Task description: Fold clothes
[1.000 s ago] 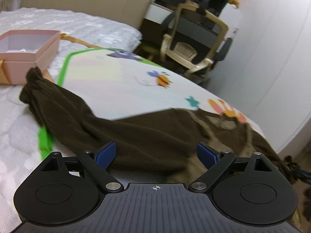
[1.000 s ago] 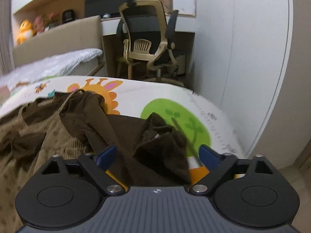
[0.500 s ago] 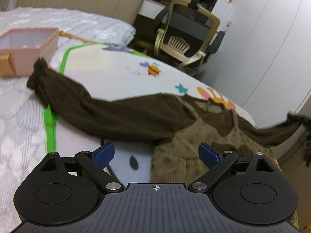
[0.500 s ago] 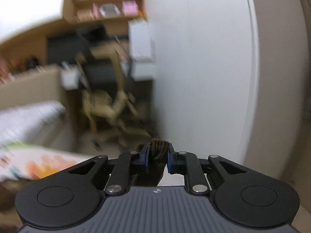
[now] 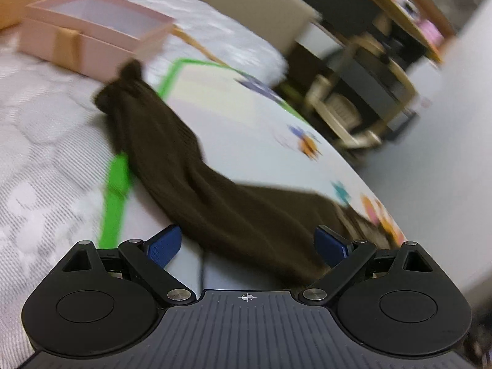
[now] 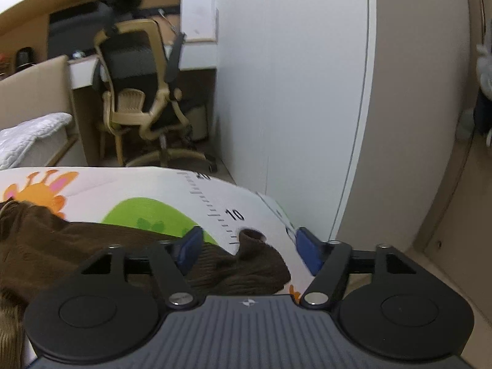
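A dark brown ribbed knit garment (image 5: 215,193) lies stretched across a white cartoon-printed mat (image 5: 246,129) on a bed, with both the left gripper (image 5: 247,246) and right gripper (image 6: 246,247) hovering over its sleeves, fingers spread wide, holding nothing.

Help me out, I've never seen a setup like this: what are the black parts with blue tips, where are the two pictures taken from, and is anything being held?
Each picture comes from a camera mounted on a hand-held gripper that a person carries, looking forward along its two blue-tipped fingers. The left hand-held gripper is open over a dark brown sleeve lying on a cartoon-print mat, near a pink box. The right hand-held gripper is also open, above the other sleeve's cuff. Nothing is held.
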A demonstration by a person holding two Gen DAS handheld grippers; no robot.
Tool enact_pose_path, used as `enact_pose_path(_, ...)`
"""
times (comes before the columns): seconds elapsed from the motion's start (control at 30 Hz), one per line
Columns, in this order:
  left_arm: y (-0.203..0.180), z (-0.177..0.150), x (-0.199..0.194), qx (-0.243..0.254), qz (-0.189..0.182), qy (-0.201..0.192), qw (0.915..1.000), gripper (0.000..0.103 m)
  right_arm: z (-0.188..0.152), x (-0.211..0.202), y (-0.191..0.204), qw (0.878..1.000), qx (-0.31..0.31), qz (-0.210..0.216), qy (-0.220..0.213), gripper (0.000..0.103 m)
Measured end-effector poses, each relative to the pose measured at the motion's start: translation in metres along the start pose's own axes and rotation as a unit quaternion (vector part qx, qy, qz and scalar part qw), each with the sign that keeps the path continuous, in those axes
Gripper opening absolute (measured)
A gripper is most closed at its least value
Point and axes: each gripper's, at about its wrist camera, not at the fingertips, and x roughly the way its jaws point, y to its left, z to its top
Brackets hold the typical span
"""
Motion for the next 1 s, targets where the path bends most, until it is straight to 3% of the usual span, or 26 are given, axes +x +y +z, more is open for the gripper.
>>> enact_pose_path(0.17,0.002,0.012,0.021,-0.008,0.03,-0.025,0.9992,0.095,-0.004,-0.019,0.004,1.0,-0.017,0.0,-0.009,0.072)
enact_pose_path(0.2,0.001,0.013,0.025,-0.005,0.035,-0.033,0.9988,0.089,-0.004,-0.023,0.005,1.0,-0.015,0.002,-0.01,0.072)
enact_pose_path(0.23,-0.001,0.014,0.027,0.001,0.041,-0.04,0.9983,0.07,-0.003,-0.026,0.006,1.0,-0.013,0.003,-0.013,0.073)
enact_pose_path(0.33,-0.009,0.02,0.033,0.029,0.059,-0.052,0.9965,0.033,0.002,-0.039,0.011,1.0,-0.011,0.01,-0.024,0.074)
enact_pose_path(0.47,-0.03,0.034,0.015,0.085,0.036,-0.085,0.9921,0.014,0.01,-0.054,0.02,0.999,-0.021,0.021,-0.042,0.078)
enact_pose_path(0.63,-0.052,0.046,-0.041,0.14,-0.001,-0.165,0.9762,0.012,0.014,-0.067,0.034,0.997,-0.023,0.041,-0.056,0.08)
enact_pose_path(0.7,-0.048,0.045,-0.056,0.139,-0.008,-0.173,0.9752,0.012,0.014,-0.069,0.04,0.997,-0.025,0.049,-0.057,0.081)
enact_pose_path(0.8,-0.032,0.038,-0.066,0.131,0.004,-0.154,0.9793,0.012,0.013,-0.072,0.047,0.996,-0.028,0.058,-0.058,0.083)
enact_pose_path(0.9,-0.004,0.031,-0.063,0.093,0.017,-0.111,0.9893,0.016,0.013,-0.074,0.049,0.996,-0.027,0.063,-0.061,0.084)
enact_pose_path(0.93,0.006,0.029,-0.059,0.067,0.012,-0.094,0.9932,0.021,0.012,-0.075,0.05,0.996,-0.024,0.064,-0.062,0.084)
enact_pose_path(1.0,0.024,0.027,-0.049,0.015,0.001,-0.061,0.998,0.047,0.011,-0.075,0.05,0.996,-0.018,0.064,-0.064,0.084)
